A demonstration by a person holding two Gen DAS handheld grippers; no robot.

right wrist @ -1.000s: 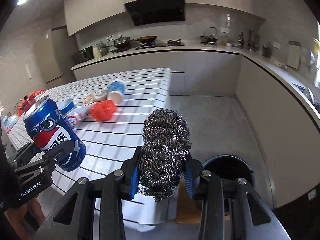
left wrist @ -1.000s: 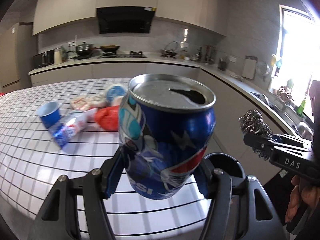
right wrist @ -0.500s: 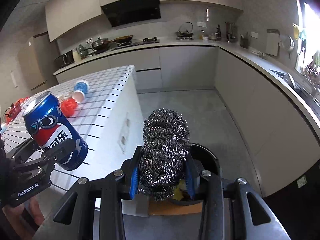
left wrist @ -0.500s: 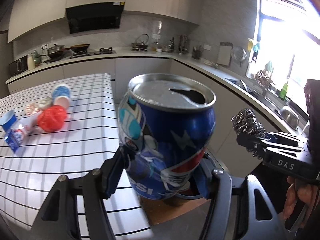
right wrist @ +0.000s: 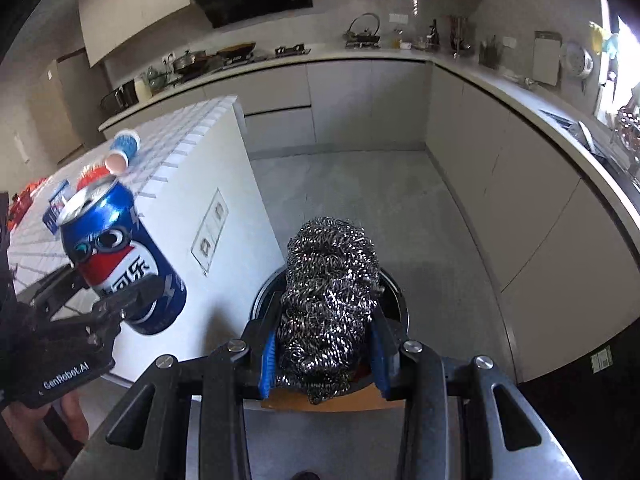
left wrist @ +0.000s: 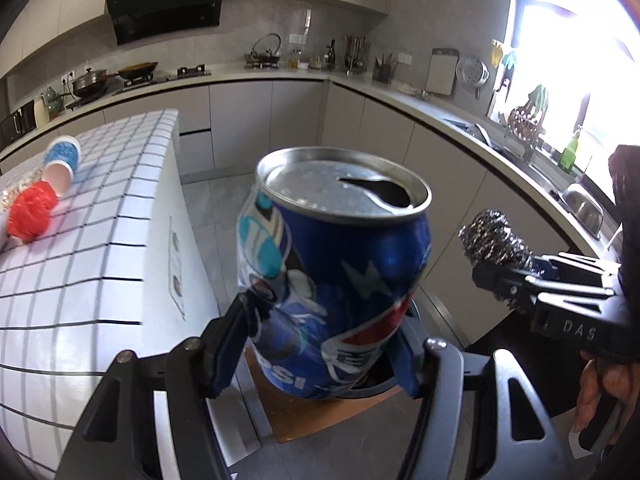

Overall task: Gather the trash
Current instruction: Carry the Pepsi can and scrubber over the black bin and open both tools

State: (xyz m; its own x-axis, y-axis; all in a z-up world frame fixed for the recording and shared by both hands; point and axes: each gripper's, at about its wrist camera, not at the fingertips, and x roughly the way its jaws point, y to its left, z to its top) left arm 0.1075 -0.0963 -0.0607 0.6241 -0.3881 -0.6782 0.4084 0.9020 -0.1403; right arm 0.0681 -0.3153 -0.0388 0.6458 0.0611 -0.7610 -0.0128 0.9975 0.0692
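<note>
My left gripper (left wrist: 320, 344) is shut on an opened blue Pepsi can (left wrist: 332, 276), held upright past the island's edge; the can also shows in the right wrist view (right wrist: 120, 256). My right gripper (right wrist: 326, 344) is shut on a steel wool scourer (right wrist: 330, 300), which also shows in the left wrist view (left wrist: 494, 240). A round dark trash bin (right wrist: 394, 292) stands on the floor directly below the scourer, mostly hidden by it. In the left wrist view the bin's rim (left wrist: 376, 382) peeks out under the can.
The white tiled island (left wrist: 80, 264) holds a red crumpled bag (left wrist: 32, 212), a blue paper cup (left wrist: 62, 156) and a small blue carton (right wrist: 56, 204). A brown cardboard mat (left wrist: 304, 412) lies under the bin. Kitchen counters (right wrist: 500, 80) run along the back and right.
Both grippers have moved right, off the island and out over the floor. The bin now lies directly under the scourer and close under the can. Both grips are unchanged.
</note>
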